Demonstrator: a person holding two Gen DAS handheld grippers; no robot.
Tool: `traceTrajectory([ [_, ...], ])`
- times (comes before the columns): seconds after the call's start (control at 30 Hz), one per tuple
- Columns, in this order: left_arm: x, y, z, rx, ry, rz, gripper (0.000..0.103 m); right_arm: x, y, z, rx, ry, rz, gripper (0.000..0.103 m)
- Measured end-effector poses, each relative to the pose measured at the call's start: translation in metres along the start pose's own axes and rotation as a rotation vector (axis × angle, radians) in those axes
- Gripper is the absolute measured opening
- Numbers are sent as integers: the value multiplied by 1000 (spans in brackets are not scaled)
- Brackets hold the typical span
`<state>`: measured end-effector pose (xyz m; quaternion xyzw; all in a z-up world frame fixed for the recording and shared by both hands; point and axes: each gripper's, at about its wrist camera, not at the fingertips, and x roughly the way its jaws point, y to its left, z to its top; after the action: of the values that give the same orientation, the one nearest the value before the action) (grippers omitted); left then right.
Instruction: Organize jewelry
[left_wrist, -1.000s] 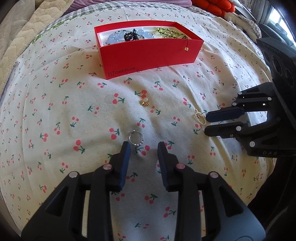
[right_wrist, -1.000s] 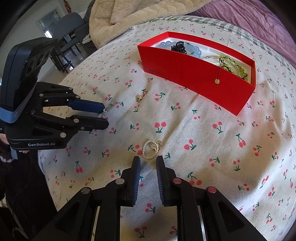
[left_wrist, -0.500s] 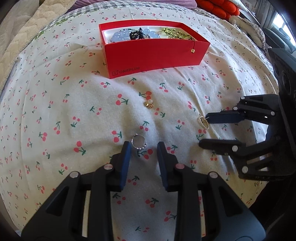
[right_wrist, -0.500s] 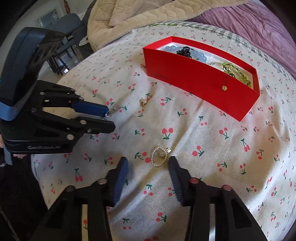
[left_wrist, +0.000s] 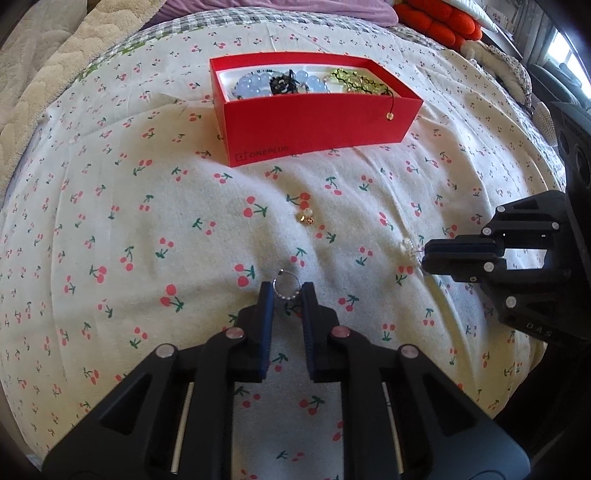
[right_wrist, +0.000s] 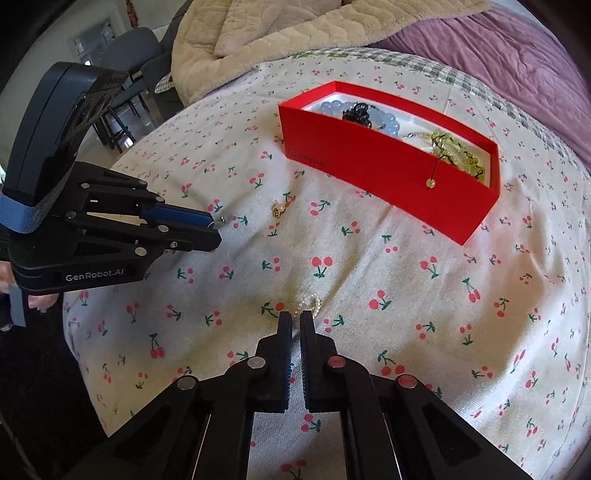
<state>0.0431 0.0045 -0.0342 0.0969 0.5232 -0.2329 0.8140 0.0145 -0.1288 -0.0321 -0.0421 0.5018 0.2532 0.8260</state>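
The left gripper (left_wrist: 287, 291) is closing its jaws around the small silver beaded ring (left_wrist: 285, 287), which is lying flat on the cherry-print cloth (left_wrist: 110, 229) between the pads. The right gripper (right_wrist: 295, 318) is clamping tight on the edge of the pearl ring (right_wrist: 309, 303). The open red cardboard box (left_wrist: 317, 122) is sitting straight ahead of both, slightly nearer the left one.
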Motion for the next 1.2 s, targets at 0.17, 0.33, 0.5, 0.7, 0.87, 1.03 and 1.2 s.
traceTrajectory([
  [0.17,-6,5,3,-22,-20,-4,16,-17,-8,3,24,-40,-4,4],
  [0.33,-6,5,3,-21,-19,-14,16,-23,-17,4,56,-49,27,8],
  [0.5,3,0,0,-5,16,-5,17,-14,-6,0,24,-10,48,11],
  [0.7,5,-5,0,26,28,-3,19,-5,7,-2,-1,19,68,13],
  [0.87,7,-4,0,18,34,-6,19,5,14,-3,-5,39,123,13],
  [1.03,8,-6,0,24,36,4,19,15,8,1,-5,30,53,13],
  [1.2,9,-7,1,27,32,17,25,7,-24,4,52,-2,-59,15],
])
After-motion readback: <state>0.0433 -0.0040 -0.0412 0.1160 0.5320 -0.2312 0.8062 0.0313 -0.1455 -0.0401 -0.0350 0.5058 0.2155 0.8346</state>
